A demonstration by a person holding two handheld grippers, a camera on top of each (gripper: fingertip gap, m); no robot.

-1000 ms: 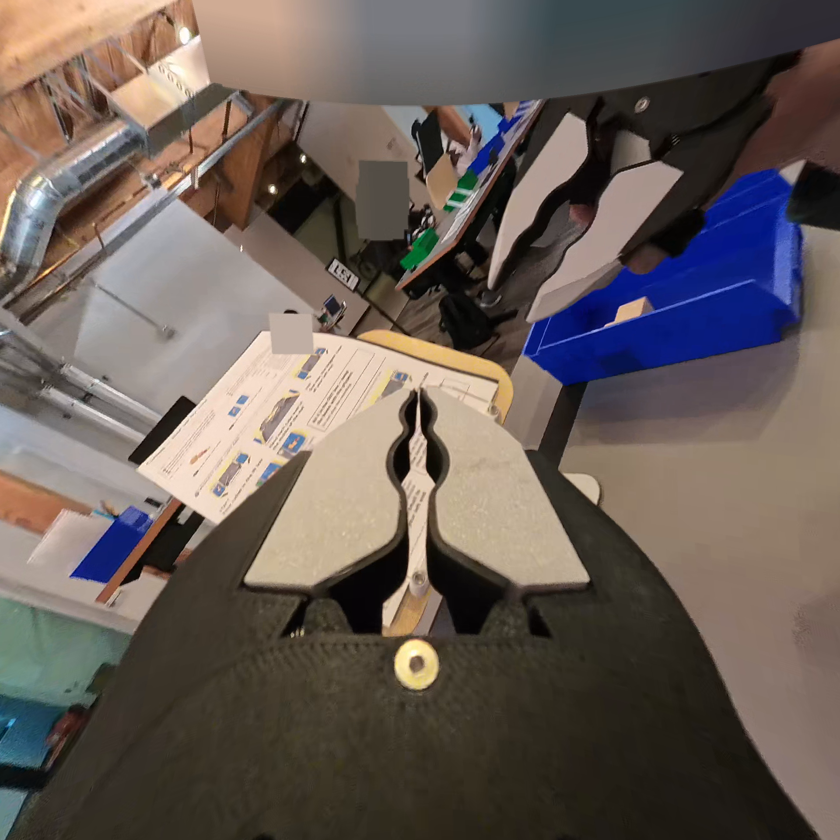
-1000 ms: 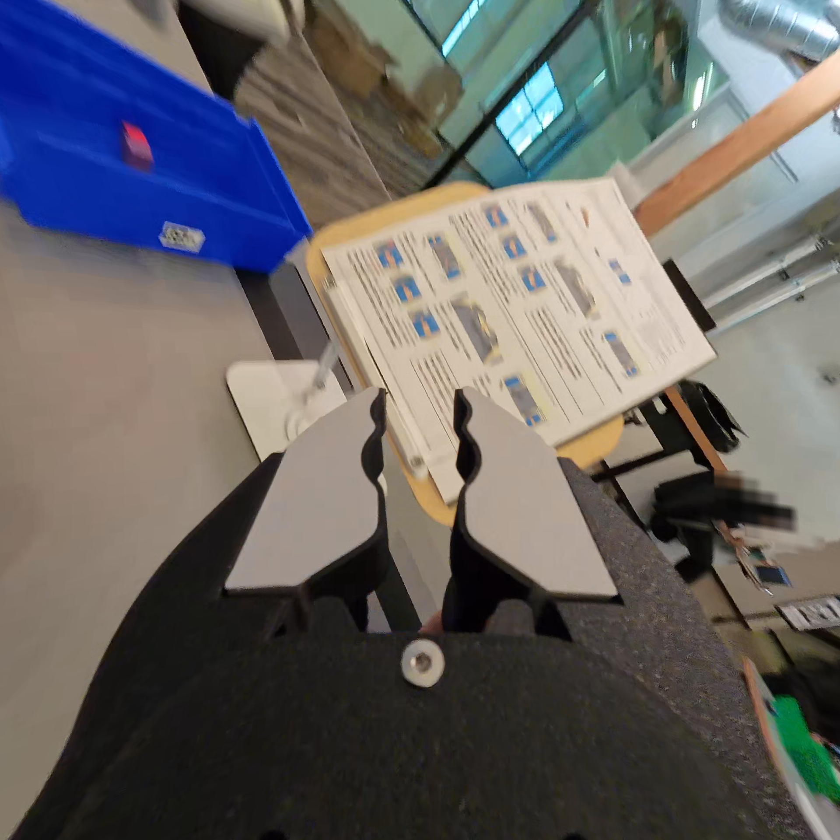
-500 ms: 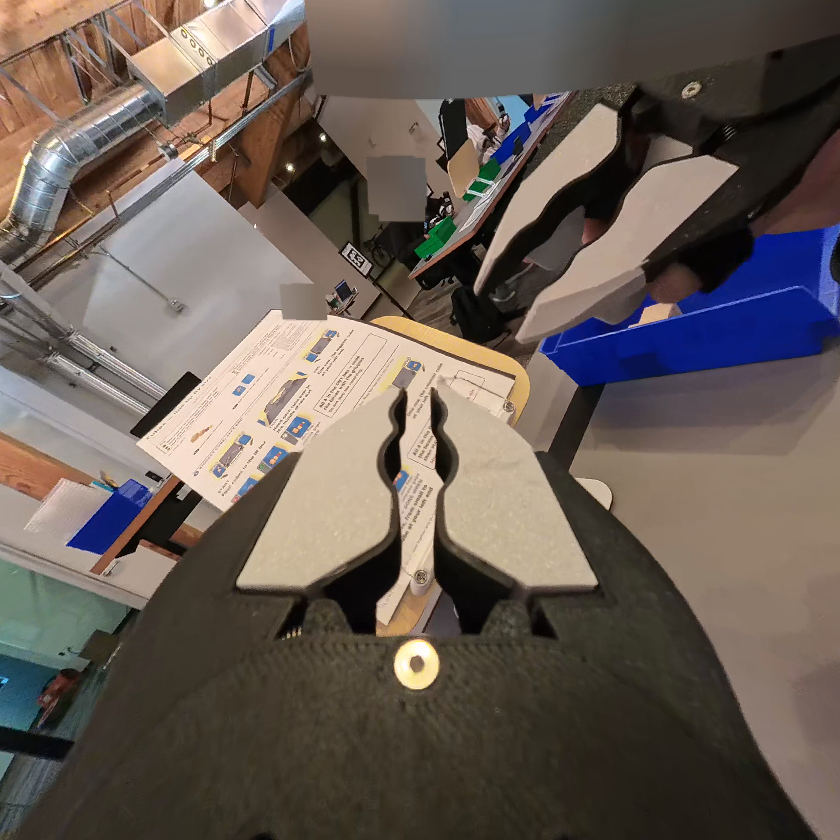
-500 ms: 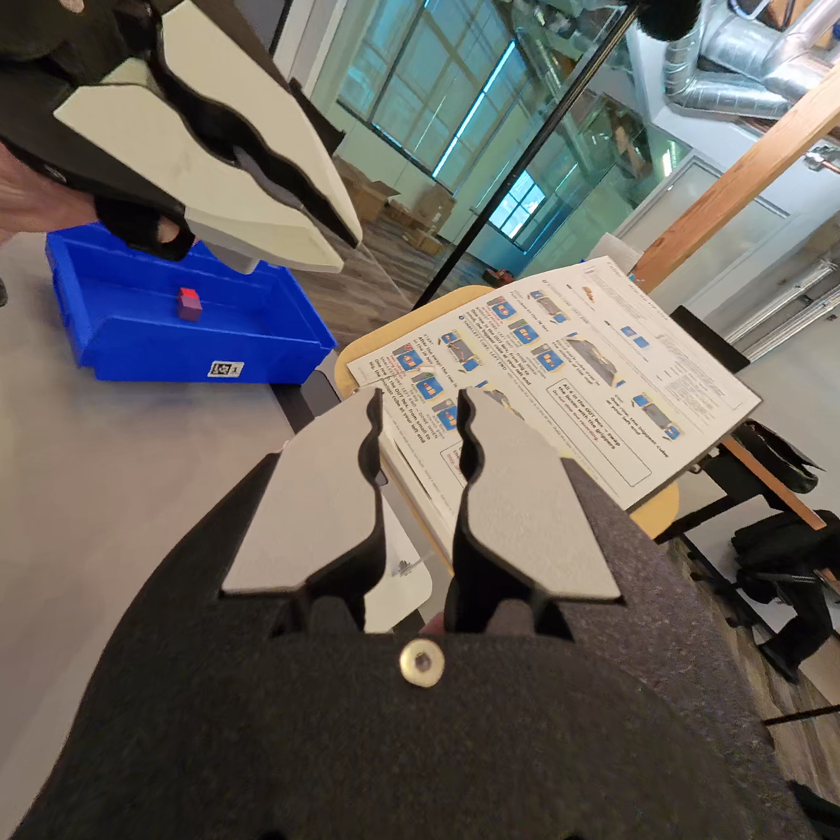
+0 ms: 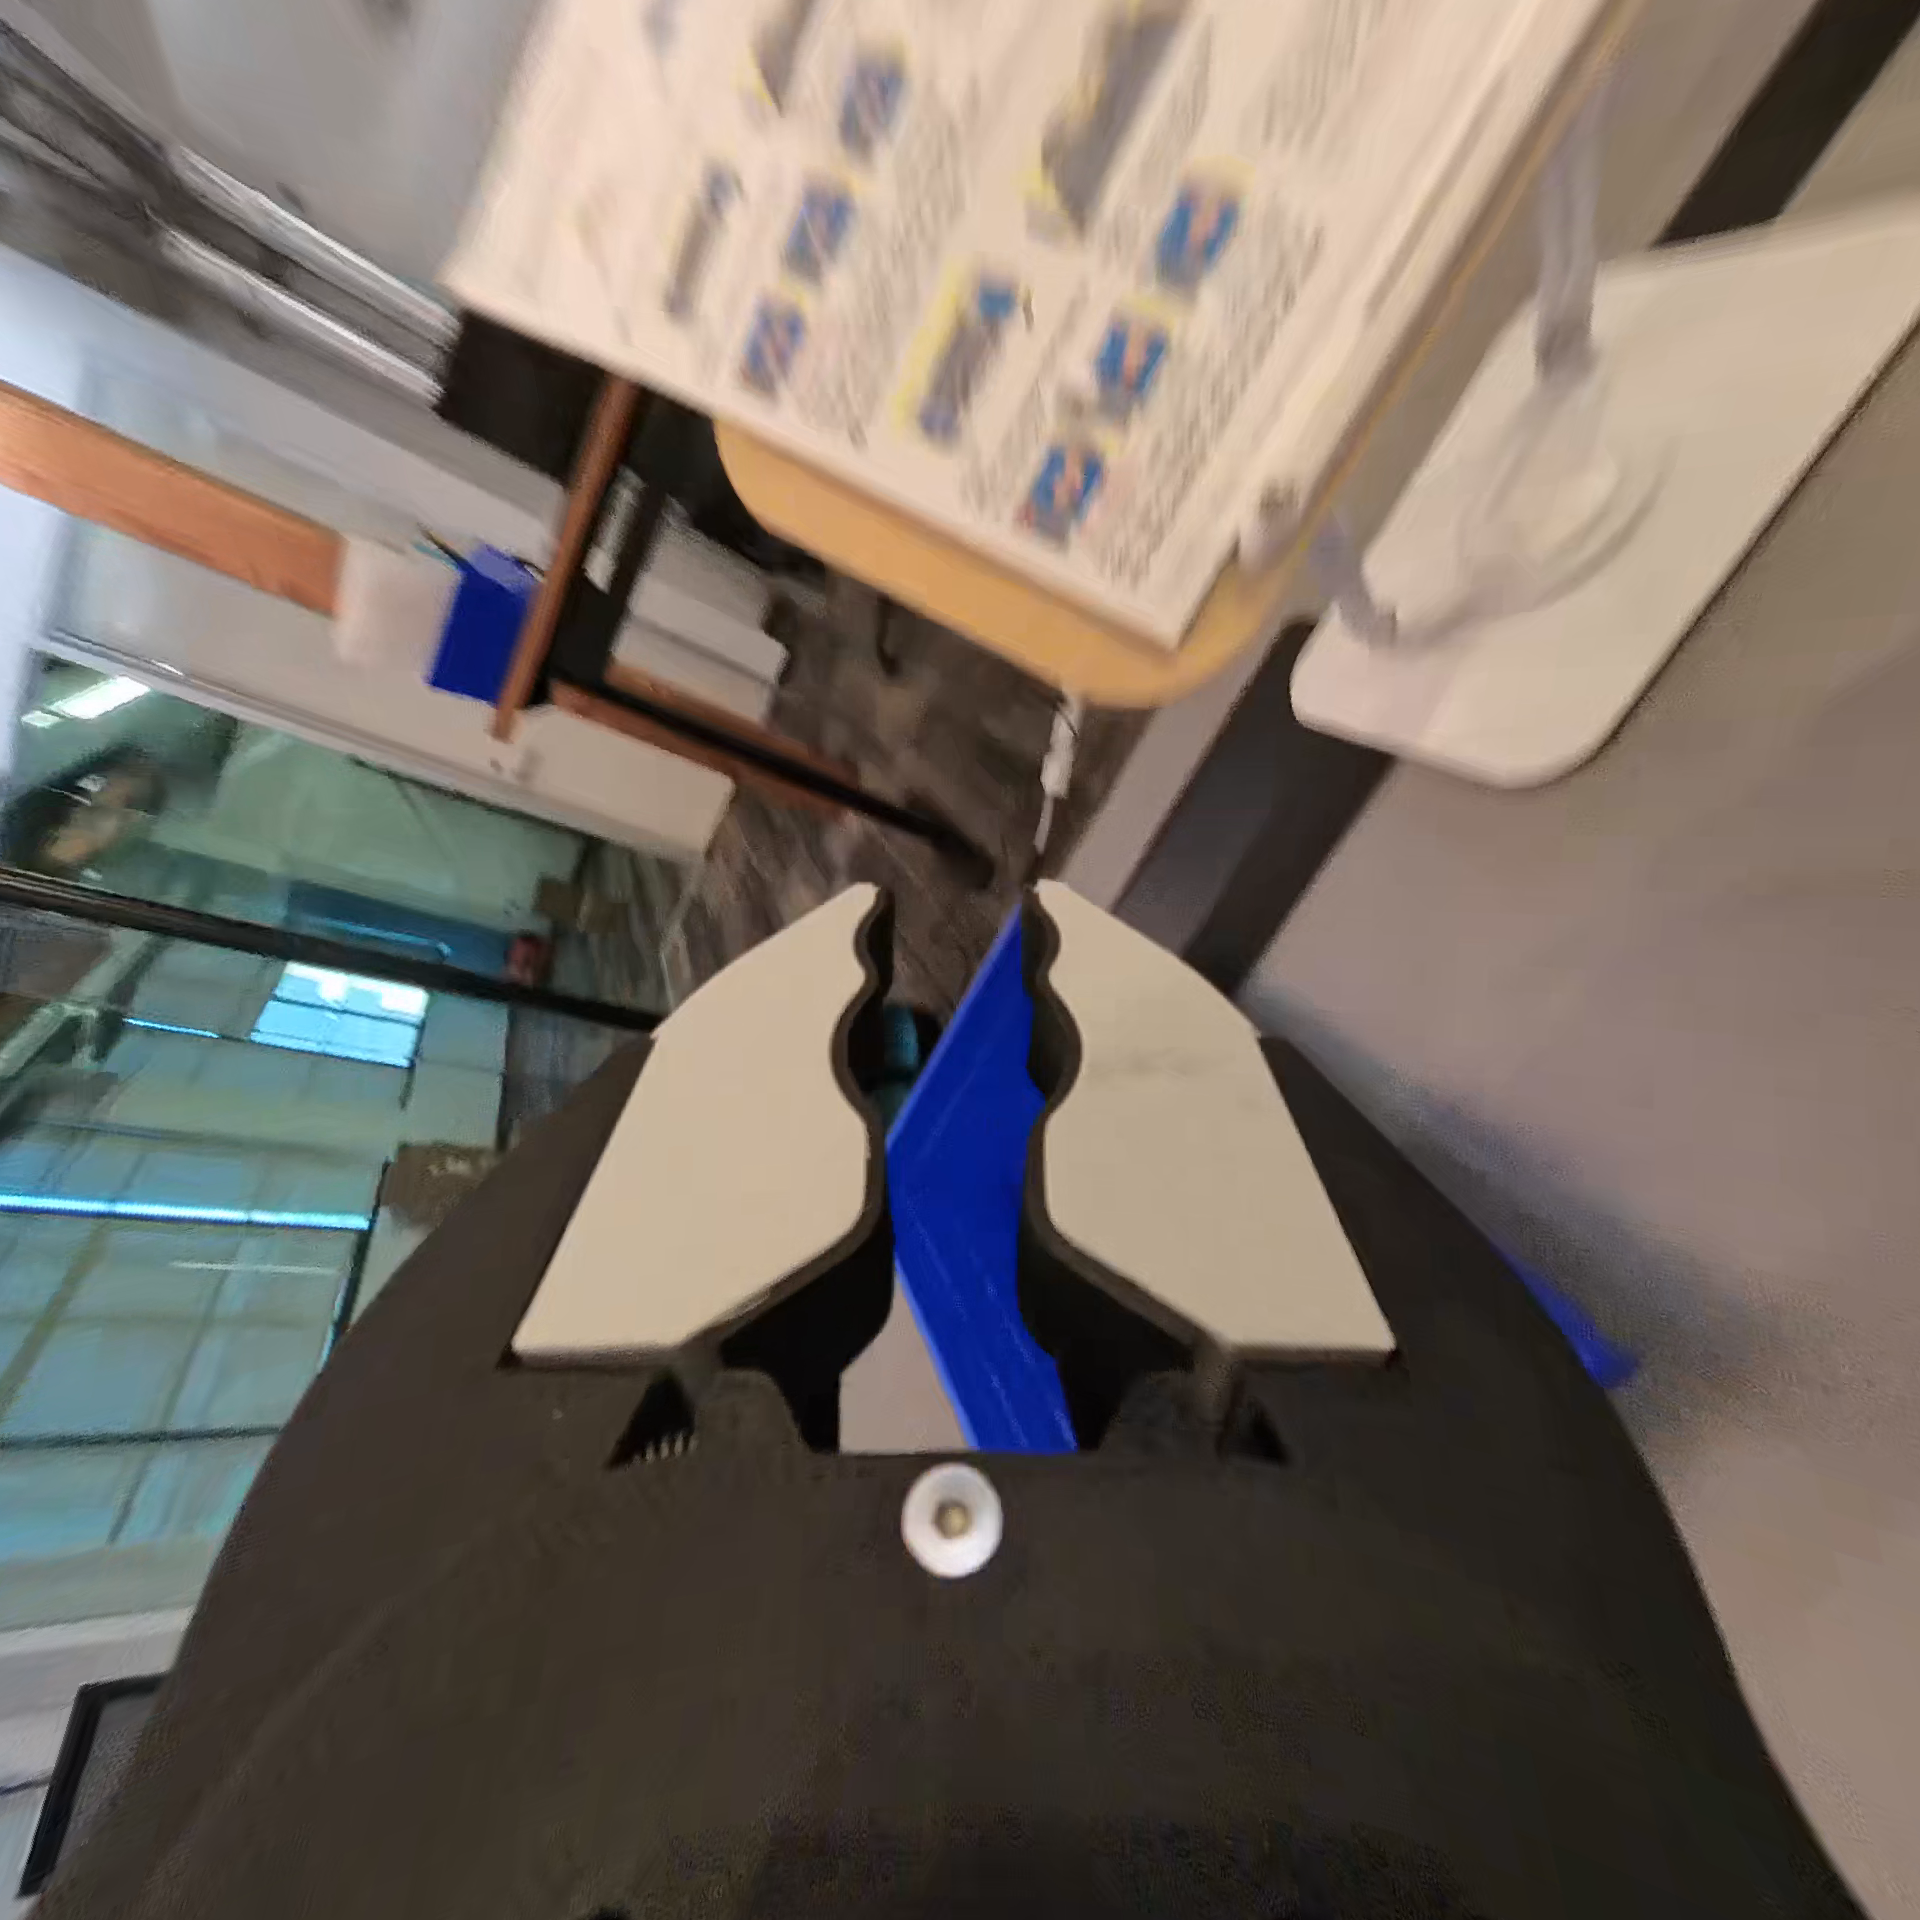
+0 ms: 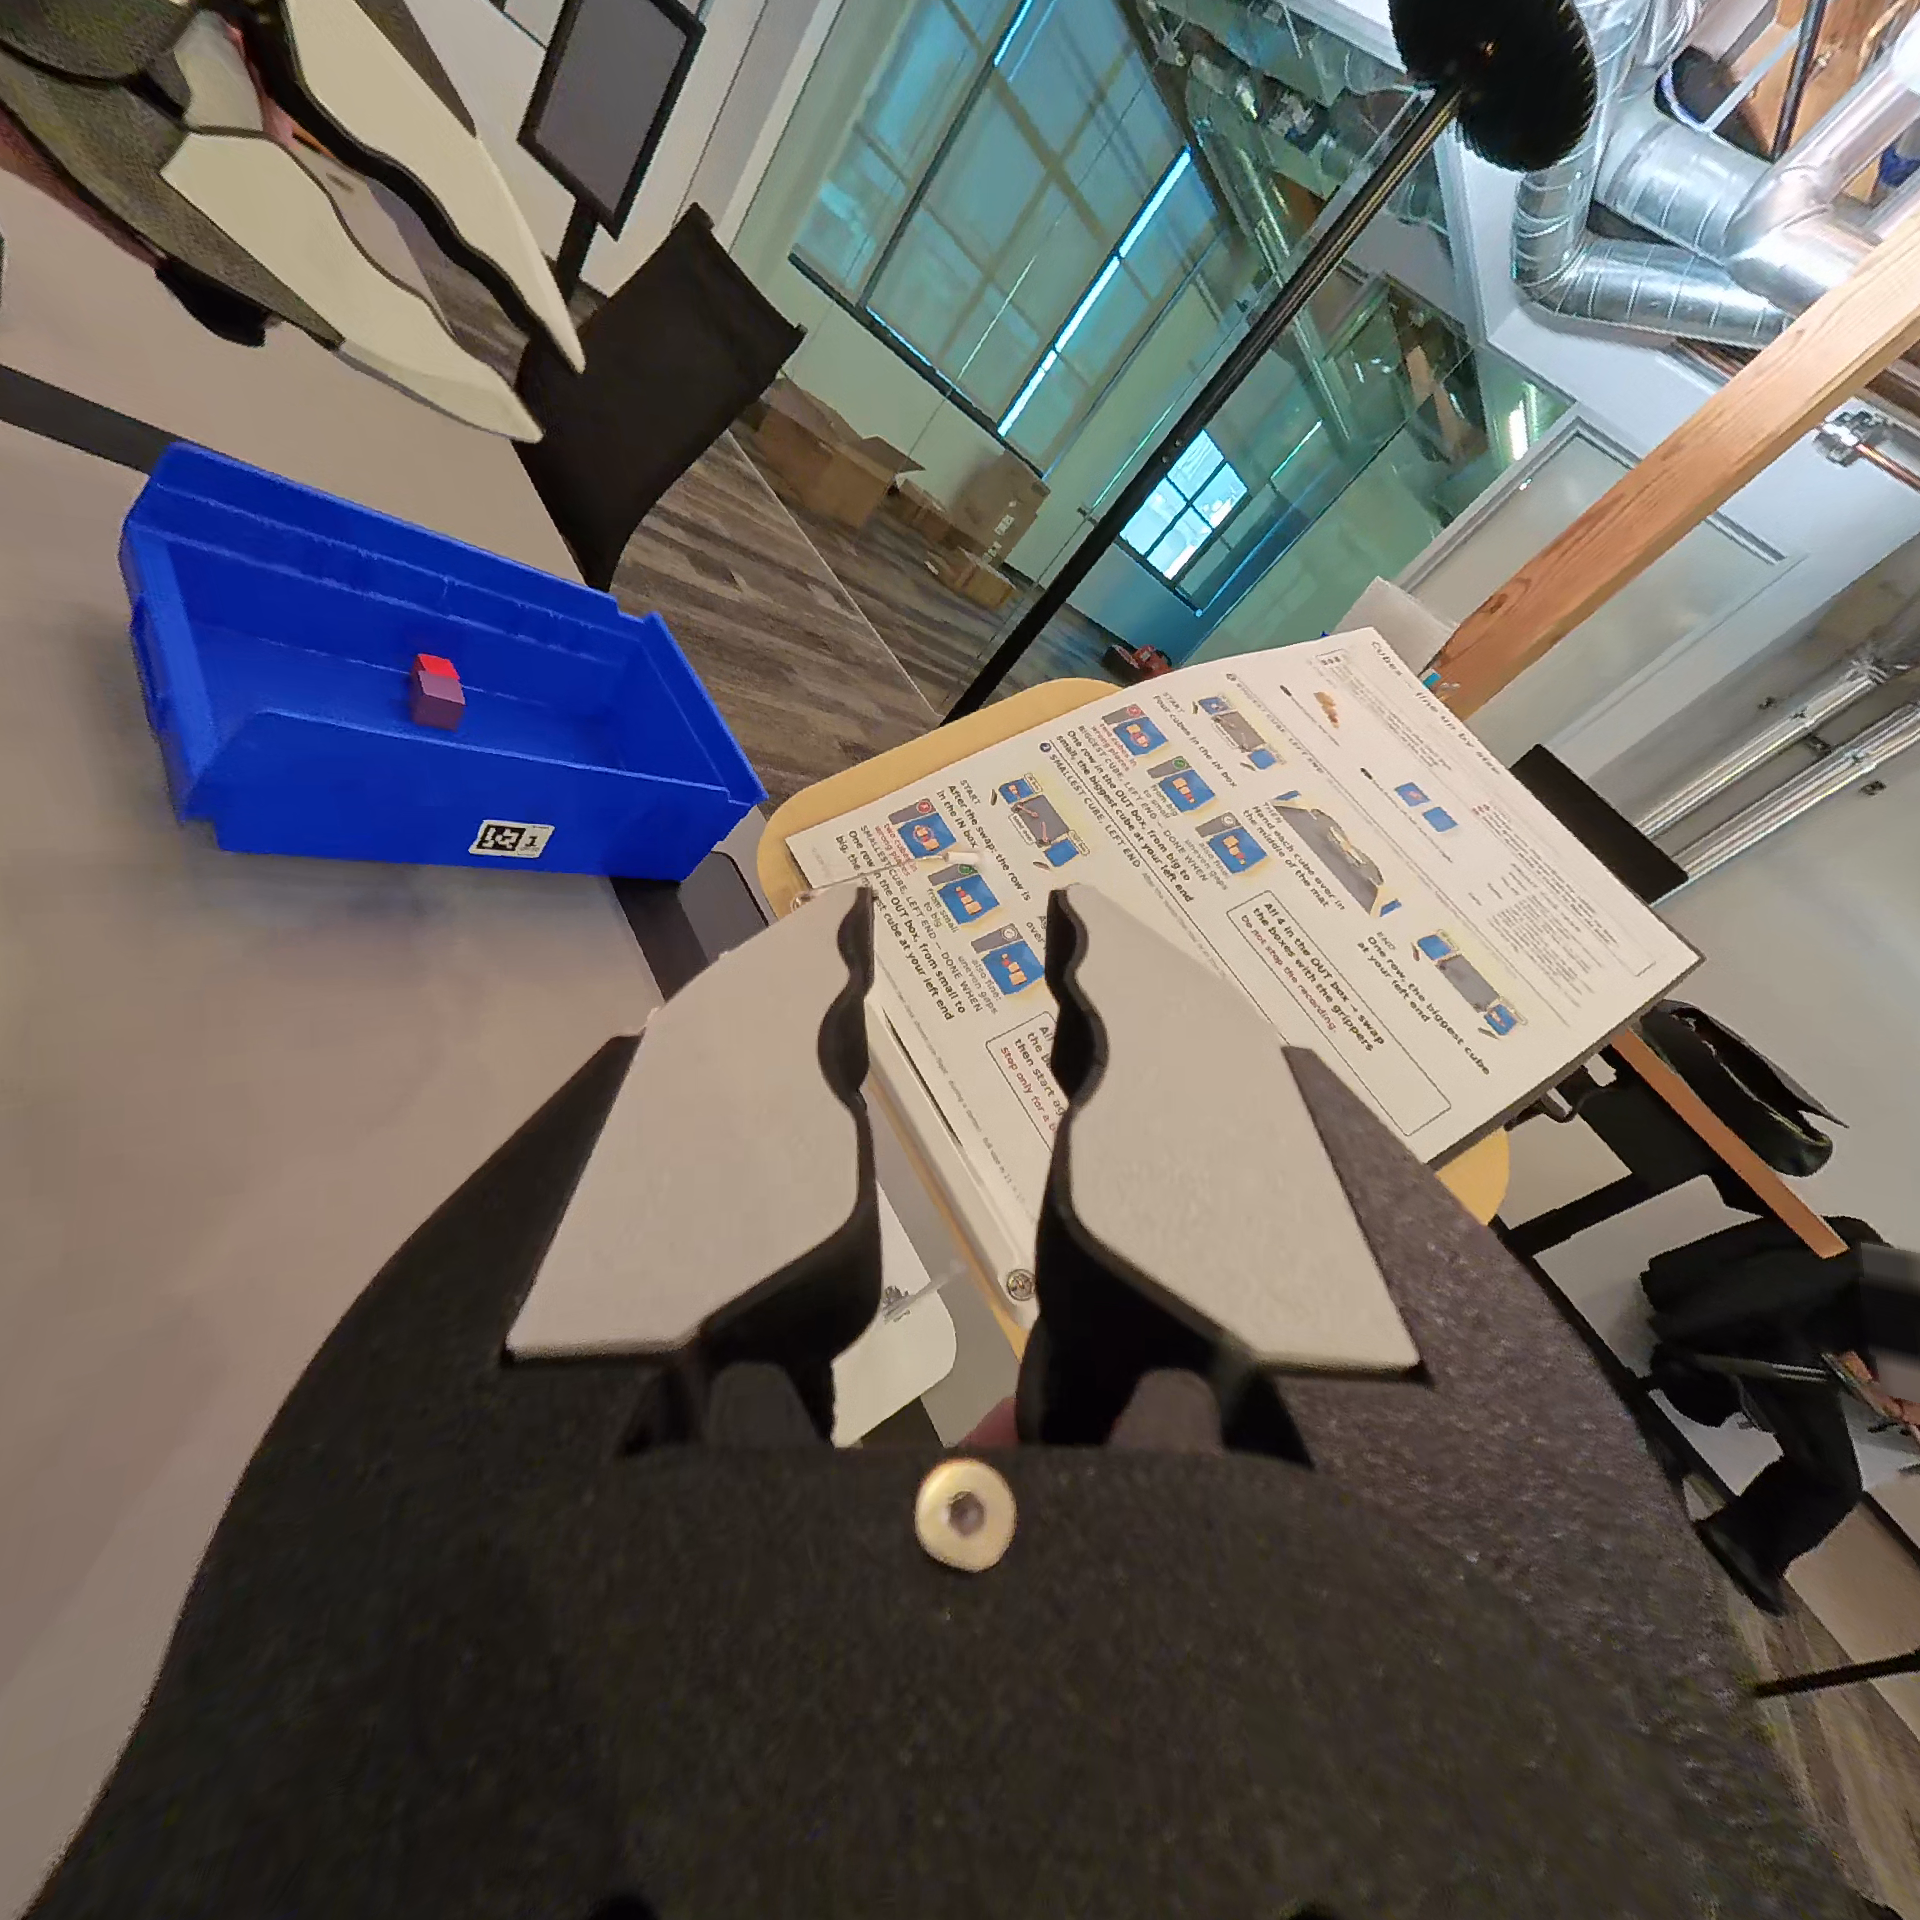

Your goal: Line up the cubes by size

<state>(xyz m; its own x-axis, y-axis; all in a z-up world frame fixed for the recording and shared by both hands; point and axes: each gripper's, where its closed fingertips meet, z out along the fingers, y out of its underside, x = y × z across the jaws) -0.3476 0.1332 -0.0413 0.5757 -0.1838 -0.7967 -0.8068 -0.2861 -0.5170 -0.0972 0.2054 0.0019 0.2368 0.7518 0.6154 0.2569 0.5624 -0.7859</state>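
Note:
In the right wrist view a blue bin (image 6: 416, 800) stands on the grey table (image 6: 260, 1039). It holds a purple cube (image 6: 436, 701) with a small red cube (image 6: 431, 665) just behind it. My right gripper (image 6: 958, 896) is open and empty. It hovers above the table edge, to the right of the bin. My left gripper (image 6: 556, 395) shows at the upper left, raised beyond the bin. In the blurred left wrist view my left gripper (image 5: 956, 894) is open. A blue bin's edge (image 5: 966, 1143) shows through the gap between the fingers, and nothing is gripped.
A printed instruction sheet (image 6: 1299, 862) lies on a tilted wooden board past the table edge. It also shows in the left wrist view (image 5: 987, 260). Its white stand base (image 5: 1610, 520) sits on the table. A black chair (image 6: 655, 384) stands behind the bin. About 25 centimetres separates my left fingertips from my right.
My left gripper's fingers went from touching to apart, with nothing between the pads. Its view swung from the ceiling down onto the bin. My right gripper stayed open and its view steadied on the bin.

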